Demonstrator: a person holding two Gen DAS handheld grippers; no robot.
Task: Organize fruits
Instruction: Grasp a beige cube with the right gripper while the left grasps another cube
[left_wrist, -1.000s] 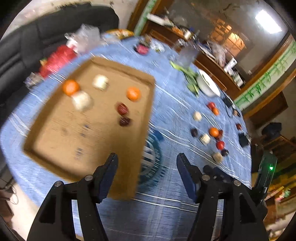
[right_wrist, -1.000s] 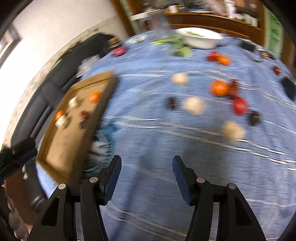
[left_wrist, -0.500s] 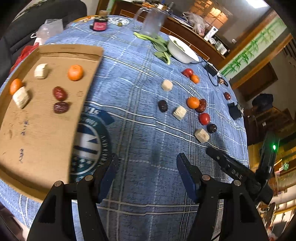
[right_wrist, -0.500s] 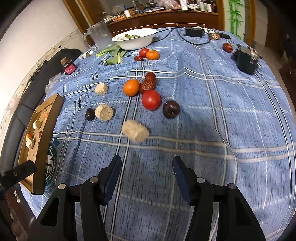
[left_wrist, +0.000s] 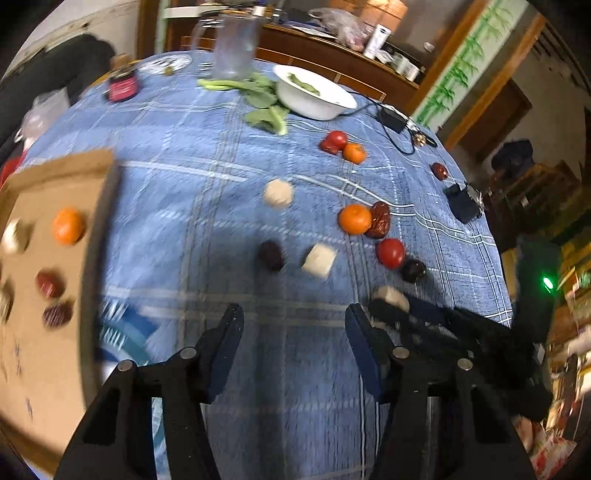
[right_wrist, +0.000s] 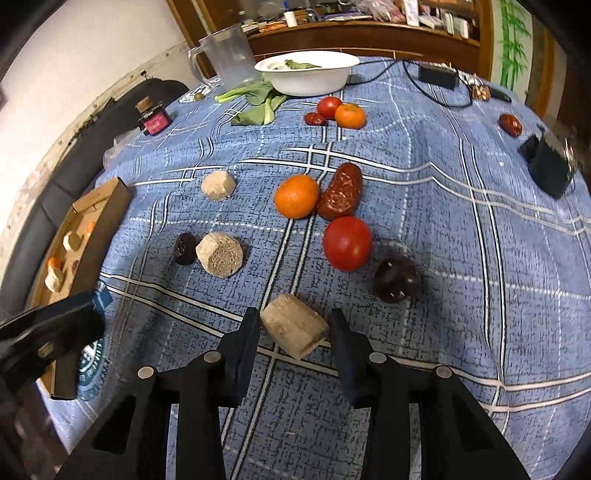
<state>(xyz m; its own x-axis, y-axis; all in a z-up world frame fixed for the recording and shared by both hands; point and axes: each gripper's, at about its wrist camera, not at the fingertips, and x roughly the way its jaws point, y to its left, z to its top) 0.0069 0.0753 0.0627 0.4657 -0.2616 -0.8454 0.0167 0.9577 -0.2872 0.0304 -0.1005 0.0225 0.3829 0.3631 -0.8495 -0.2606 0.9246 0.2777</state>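
Grasp stage, right tool (right_wrist: 293, 332): jaws have just been closing around the pale block (right_wrist: 294, 329) at the near edge of the fruit cluster. The left finger touches the block's left end; a narrow gap shows between the block and the right finger, so the grip is not yet made. The block lies tilted on the bench (right_wrist: 461, 258), long axis skewed to the jaw line.

Left tool (left_wrist: 293, 328): released, nothing between its fingers; its jaws have just been narrowing. It hangs over bare cloth, just left of the right tool.

Remaining items on the bench: orange (right_wrist: 296, 196) touching a red date (right_wrist: 341, 192), tomato (right_wrist: 347, 243) just near of them, dark date (right_wrist: 396, 279) right of the block, second block (right_wrist: 219, 254) and small dark date (right_wrist: 184, 248) to the left. The tray (right_wrist: 110, 206) at far left already carries oranges, blocks and dates.

Hazards:
- Skewed block: closing on its corners is likely to rotate it or squeeze it out forward toward the tomato.
- One-sided contact: the left finger may push the block sideways before the right finger arrives.
- Crumbly surface: excess clench may break the block.
- Tool proximity: the left tool sits close and could collide during the lift toward the tray.
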